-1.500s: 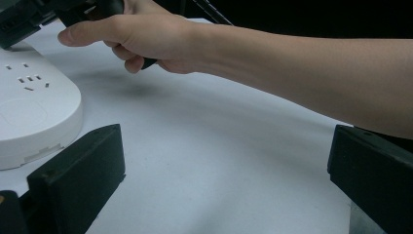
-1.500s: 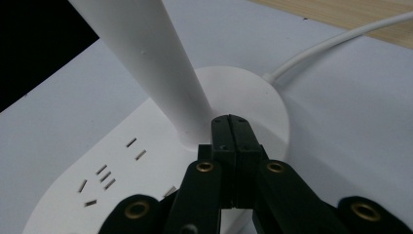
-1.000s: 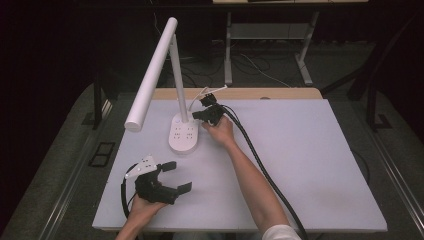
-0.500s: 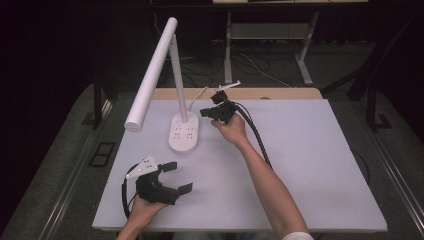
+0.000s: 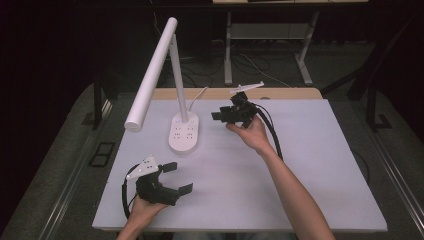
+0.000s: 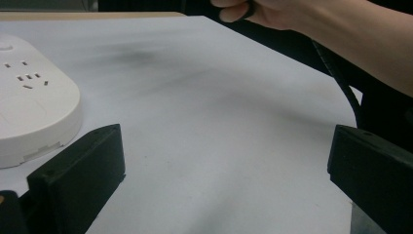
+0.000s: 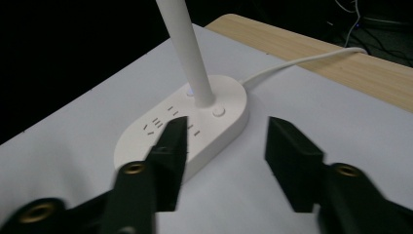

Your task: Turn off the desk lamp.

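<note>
Desk lamp: top-heavy, rigid plastic, smooth.
R gripper jaws just opened, nothing between; L gripper jaws released. Grab lamp's stem near base, not long head.

A lab-style recording space, by the look of it: a white-topped counter sits alone on grey carpet, dark surroundings all round, loose cables trailing by metal bench legs behind.
</note>
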{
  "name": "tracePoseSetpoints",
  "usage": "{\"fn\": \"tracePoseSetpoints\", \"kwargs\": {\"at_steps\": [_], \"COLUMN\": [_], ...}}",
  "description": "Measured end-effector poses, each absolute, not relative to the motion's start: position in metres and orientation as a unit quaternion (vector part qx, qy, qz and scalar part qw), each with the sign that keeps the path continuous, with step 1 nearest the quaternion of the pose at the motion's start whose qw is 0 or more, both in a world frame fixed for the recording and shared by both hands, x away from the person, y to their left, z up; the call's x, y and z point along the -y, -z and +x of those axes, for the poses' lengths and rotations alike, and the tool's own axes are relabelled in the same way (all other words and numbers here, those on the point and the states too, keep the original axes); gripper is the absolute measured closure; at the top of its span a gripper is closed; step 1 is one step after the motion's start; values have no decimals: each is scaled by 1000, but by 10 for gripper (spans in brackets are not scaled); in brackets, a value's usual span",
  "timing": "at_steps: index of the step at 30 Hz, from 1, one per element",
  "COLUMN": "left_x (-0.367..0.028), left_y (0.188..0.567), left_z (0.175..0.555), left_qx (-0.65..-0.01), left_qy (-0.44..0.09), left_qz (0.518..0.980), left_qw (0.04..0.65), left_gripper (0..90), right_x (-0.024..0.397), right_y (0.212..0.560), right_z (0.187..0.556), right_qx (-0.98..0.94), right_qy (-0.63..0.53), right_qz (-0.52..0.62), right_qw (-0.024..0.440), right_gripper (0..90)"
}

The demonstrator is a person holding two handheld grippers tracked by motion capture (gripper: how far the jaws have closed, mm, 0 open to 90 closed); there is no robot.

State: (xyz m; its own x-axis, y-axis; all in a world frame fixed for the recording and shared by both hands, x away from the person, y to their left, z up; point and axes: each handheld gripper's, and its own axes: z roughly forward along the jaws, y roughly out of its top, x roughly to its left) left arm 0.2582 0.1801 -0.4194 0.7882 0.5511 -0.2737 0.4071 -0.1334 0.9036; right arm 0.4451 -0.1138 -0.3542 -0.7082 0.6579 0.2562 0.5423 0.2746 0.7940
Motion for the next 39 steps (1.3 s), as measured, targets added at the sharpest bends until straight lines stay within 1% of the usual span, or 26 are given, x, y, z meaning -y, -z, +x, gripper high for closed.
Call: {"fn": "tracePoseSetpoints", "kwargs": {"at_steps": [2, 5, 7, 9, 17, 26, 39], "left_x": [-179, -179, -178, -178, -176, -177, -175], "left_y": [420, 419, 419, 419, 419, 420, 420], "left_z": [258, 258, 257, 257, 256, 256, 256], "left_qx": [-319, -319, -317, -317, -315, -316, -315], "left_qy": [-62, -61, -61, -61, -61, -61, -62], "left_qz": [750, 750, 751, 752, 756, 755, 757], "left_qw": [576, 577, 576, 575, 571, 572, 569], "left_gripper": [0, 0, 0, 0, 0, 0, 0], "right_x": [122, 134, 142, 151, 186, 222, 265], "right_y": [352, 350, 349, 348, 345, 349, 380], "right_z": [438, 425, 415, 405, 367, 332, 287], "right_qx": [-794, -794, -797, -799, -794, -783, -765], "right_qy": [-471, -463, -460, -459, -477, -492, -495], "right_qz": [379, 387, 383, 380, 368, 373, 405], "right_qw": [64, 74, 79, 81, 77, 79, 83], "right_gripper": [329, 122, 103, 9, 6, 6, 6]}}
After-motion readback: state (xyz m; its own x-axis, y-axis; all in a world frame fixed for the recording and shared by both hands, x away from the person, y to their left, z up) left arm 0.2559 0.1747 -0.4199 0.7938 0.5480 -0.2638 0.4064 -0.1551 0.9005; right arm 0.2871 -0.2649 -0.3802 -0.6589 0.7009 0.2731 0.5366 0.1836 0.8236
